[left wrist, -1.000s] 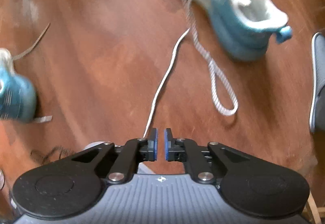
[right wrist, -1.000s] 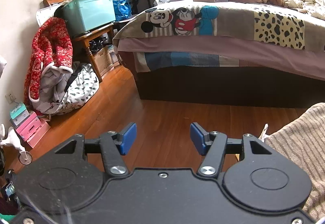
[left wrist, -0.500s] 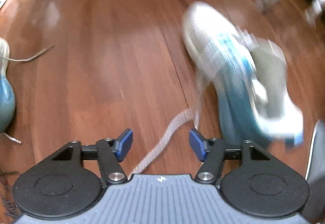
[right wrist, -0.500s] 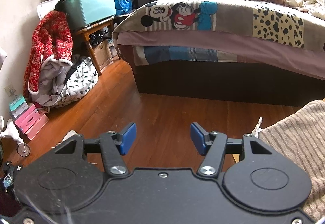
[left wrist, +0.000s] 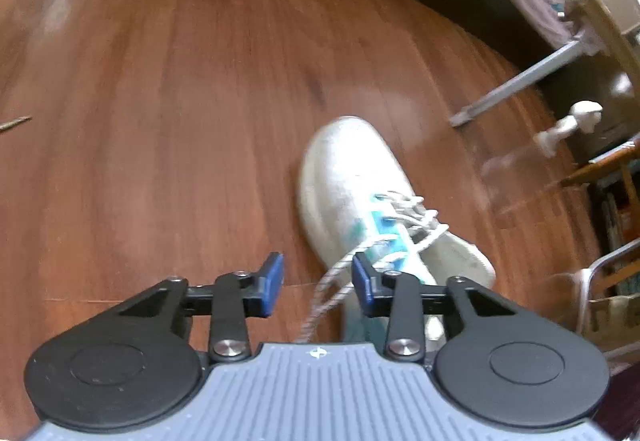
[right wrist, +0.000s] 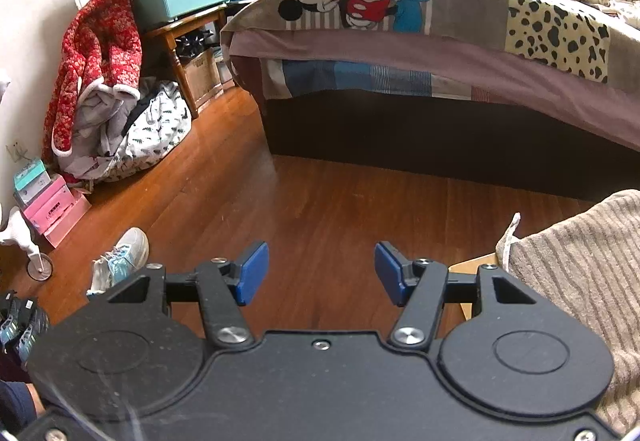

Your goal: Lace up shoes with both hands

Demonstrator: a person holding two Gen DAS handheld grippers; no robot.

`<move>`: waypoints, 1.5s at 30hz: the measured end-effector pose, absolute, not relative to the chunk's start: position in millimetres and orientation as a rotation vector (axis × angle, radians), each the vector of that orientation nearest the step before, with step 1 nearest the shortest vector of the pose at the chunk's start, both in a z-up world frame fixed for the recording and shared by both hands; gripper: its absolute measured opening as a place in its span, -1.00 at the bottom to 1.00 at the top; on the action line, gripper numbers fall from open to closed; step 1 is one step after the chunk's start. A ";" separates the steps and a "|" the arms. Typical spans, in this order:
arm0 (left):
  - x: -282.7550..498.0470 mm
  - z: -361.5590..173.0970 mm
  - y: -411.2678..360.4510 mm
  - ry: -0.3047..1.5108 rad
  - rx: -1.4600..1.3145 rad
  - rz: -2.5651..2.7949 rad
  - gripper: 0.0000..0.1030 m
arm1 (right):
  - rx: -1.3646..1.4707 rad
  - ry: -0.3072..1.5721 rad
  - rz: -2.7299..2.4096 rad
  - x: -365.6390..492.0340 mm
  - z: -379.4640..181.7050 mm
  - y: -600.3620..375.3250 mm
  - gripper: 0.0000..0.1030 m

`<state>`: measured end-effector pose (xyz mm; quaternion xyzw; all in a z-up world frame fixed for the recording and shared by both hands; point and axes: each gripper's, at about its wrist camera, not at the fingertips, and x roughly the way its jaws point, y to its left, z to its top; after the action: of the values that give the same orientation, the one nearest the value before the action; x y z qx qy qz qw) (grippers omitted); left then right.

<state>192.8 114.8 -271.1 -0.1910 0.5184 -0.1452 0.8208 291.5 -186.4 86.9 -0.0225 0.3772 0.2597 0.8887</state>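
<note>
Taking the shoe (left wrist: 352, 177) as the landmark, and reading from the left: a bare stretch of wooden floor (left wrist: 168, 113) lies to its left; then the left gripper (left wrist: 318, 283), hanging just short of the shoe's heel end with its blue pads spread wide and gripping nothing; then the shoe itself, white with turquoise eyelet trim, flat on its sole, its long axis running from the heel tucked under the gripper's right-hand finger away to the rounded toe, leaning slightly left as that camera looks.

A white lace (left wrist: 340, 277) comes off the criss-crossed eyelets and trails back toward the heel, passing straight through the open gap between the pads without being pinched; I judge that a plain closing would catch it, though the blur hides whether the lace sits at pad height or lies lower, on the floor.

Well to the right of the shoe, the right gripper (right wrist: 320, 273) is likewise wide open and empty, pointed over bare boards toward the bed (right wrist: 440, 53); from its own view the shoe (right wrist: 120, 257) sits far off to the left; so the left hand is much the nearer.

Whether a knot is tied, I cannot tell.
</note>
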 end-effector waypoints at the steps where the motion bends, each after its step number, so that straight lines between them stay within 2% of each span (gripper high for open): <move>1: 193.2 -270.5 113.5 1.103 -0.388 -0.297 -0.36 | -0.050 0.788 0.540 292.5 85.6 -186.5 0.13; 10: 198.5 -291.3 85.0 1.180 -0.240 -0.241 -0.39 | -0.062 0.801 0.551 287.2 83.3 -187.7 0.13; 14: 198.4 -311.6 88.8 1.159 -0.344 -0.104 -0.39 | -0.071 0.806 0.550 288.0 82.0 -185.7 0.13; 18: 190.9 -311.5 125.7 1.020 -0.597 0.141 -0.44 | -0.072 0.805 0.548 288.4 81.8 -185.0 0.13; 24: 167.4 -316.5 191.9 0.683 -1.195 0.243 -0.43 | -0.080 0.805 0.552 287.2 81.3 -182.9 0.13; 28: 154.5 -309.8 203.3 0.557 -1.336 0.069 -0.44 | -0.086 0.805 0.555 286.5 80.9 -181.4 0.13; 32: 140.3 -305.3 201.9 0.716 -1.163 0.036 -0.43 | -0.091 0.805 0.557 285.8 80.6 -180.0 0.13; 35: 142.7 -302.5 185.4 0.968 -0.783 0.180 -0.44 | -0.095 0.805 0.559 285.2 80.3 -178.9 0.13; 38: 155.2 -302.2 157.4 1.076 -0.478 0.164 -0.44 | -0.099 0.805 0.561 284.7 80.0 -177.8 0.13; 45: 187.2 -320.6 124.1 1.173 -0.382 0.186 -0.45 | -0.106 0.807 0.565 283.9 79.2 -176.4 0.13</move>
<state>187.2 124.1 -320.6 -0.1787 0.5493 0.0873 0.8116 283.9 -176.4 79.2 -0.0509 0.3872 0.2710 0.8798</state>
